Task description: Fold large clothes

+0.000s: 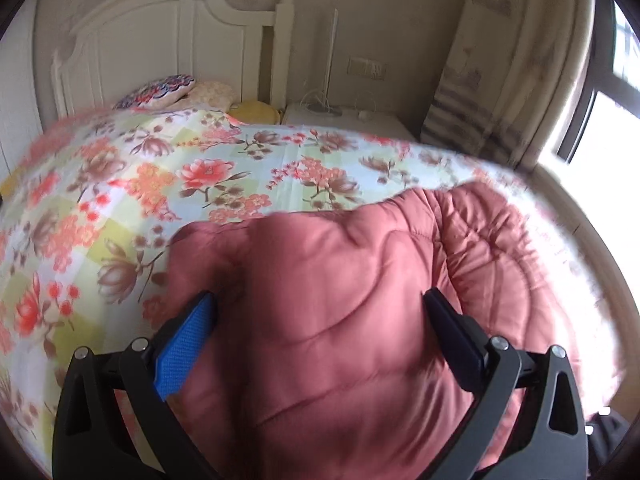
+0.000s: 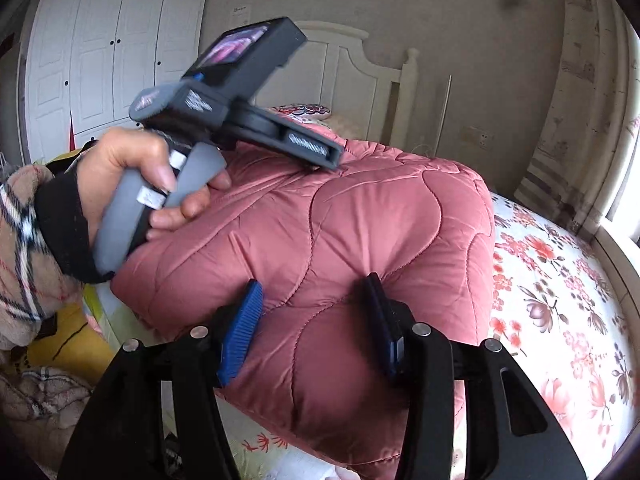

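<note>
Pink quilted coat mid-bed, floral bedspread bare beyond its edges

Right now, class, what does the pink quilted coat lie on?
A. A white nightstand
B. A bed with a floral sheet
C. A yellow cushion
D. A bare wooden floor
B: the pink quilted coat lies bunched on the floral sheet of the bed, with the white headboard behind it.

A flowered bedsheet covers the bed below a white headboard. Pillows lie there; a white wardrobe stands behind.
</note>
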`<state>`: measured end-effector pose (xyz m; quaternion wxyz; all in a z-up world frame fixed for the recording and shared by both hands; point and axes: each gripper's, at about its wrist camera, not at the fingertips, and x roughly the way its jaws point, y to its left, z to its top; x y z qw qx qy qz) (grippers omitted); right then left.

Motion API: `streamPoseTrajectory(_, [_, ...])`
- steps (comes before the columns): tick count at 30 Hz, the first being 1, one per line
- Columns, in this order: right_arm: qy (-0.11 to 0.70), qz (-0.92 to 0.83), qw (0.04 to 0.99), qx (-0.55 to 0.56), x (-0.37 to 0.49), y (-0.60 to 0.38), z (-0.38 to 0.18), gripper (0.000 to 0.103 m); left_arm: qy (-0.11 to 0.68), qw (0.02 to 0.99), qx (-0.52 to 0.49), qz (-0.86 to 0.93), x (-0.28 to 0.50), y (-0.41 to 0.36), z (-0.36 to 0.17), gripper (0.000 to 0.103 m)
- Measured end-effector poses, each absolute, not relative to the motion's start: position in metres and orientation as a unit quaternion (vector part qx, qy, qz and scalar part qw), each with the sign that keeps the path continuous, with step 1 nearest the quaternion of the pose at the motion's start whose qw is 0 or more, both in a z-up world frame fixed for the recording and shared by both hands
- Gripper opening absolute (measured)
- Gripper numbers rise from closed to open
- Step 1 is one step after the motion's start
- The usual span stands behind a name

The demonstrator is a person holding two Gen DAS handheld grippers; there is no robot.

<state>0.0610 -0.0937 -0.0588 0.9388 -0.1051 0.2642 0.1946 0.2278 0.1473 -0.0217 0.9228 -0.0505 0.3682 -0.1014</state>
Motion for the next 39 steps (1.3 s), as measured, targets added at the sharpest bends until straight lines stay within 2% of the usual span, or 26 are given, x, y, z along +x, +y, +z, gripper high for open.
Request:
streamPoseTrajectory(4, [0.26, 0.2, 0.941, -0.087, 0.058, -0.101, -0.063, 0.043, 0.374, 0.913, -0.1, -0.132, 0.197, 0.183, -0.016, 0.101])
streamPoseTrajectory(7, [0.256, 0.2, 0.942, -0.082, 0.057, -0.101, -0.063, 0.043, 0.414, 0.88, -0.141, -0.184, 0.184, 0.198, -0.039, 0.101])
streamPoseTrajectory(13, [0.252, 0.2, 0.943, -0.08, 0.055, -0.101, -0.065, 0.043, 0.455, 0.828, -0.215, -0.249, 0.194, 0.206, -0.073, 0.101])
streamPoseTrajectory(18, [0.252, 0.2, 0.944, -0.076, 0.052, -0.1, -0.066, 0.044, 0.472, 0.808, -0.227, -0.27, 0.207, 0.203, -0.092, 0.101])
streamPoseTrajectory(20, [0.257, 0.209, 0.941, -0.07, 0.049, -0.101, -0.061, 0.05, 0.468, 0.81, -0.226, -0.272, 0.206, 0.205, -0.092, 0.101])
streamPoseTrajectory(21, [0.261, 0.226, 0.936, -0.06, 0.048, -0.103, -0.054, 0.066, 0.467, 0.813, -0.221, -0.268, 0.205, 0.205, -0.092, 0.101])
streamPoseTrajectory(22, [0.266, 0.251, 0.93, -0.043, 0.048, -0.108, -0.047, 0.095, 0.467, 0.815, -0.219, -0.265, 0.204, 0.204, -0.091, 0.101])
streamPoseTrajectory(23, [0.268, 0.284, 0.92, -0.015, 0.046, -0.116, -0.039, 0.099, 0.466, 0.816, -0.218, -0.263, 0.204, 0.204, -0.091, 0.101])
streamPoseTrajectory(28, [0.257, 0.275, 0.916, 0.14, 0.049, -0.186, -0.021, 0.099, 0.458, 0.82, -0.217, -0.264, 0.202, 0.202, -0.089, 0.101])
streamPoseTrajectory(32, [0.351, 0.225, 0.86, 0.294, 0.084, -0.238, -0.07, 0.099, 0.458, 0.82, -0.217, -0.265, 0.201, 0.202, -0.09, 0.101])
streamPoseTrajectory(35, [0.374, 0.237, 0.833, 0.331, 0.095, -0.238, -0.092, 0.099, 0.457, 0.82, -0.217, -0.267, 0.196, 0.206, -0.09, 0.101])
streamPoseTrajectory(39, [0.397, 0.275, 0.818, 0.312, 0.108, -0.212, -0.093, 0.099, 0.454, 0.82, -0.218, -0.271, 0.191, 0.208, -0.091, 0.101])
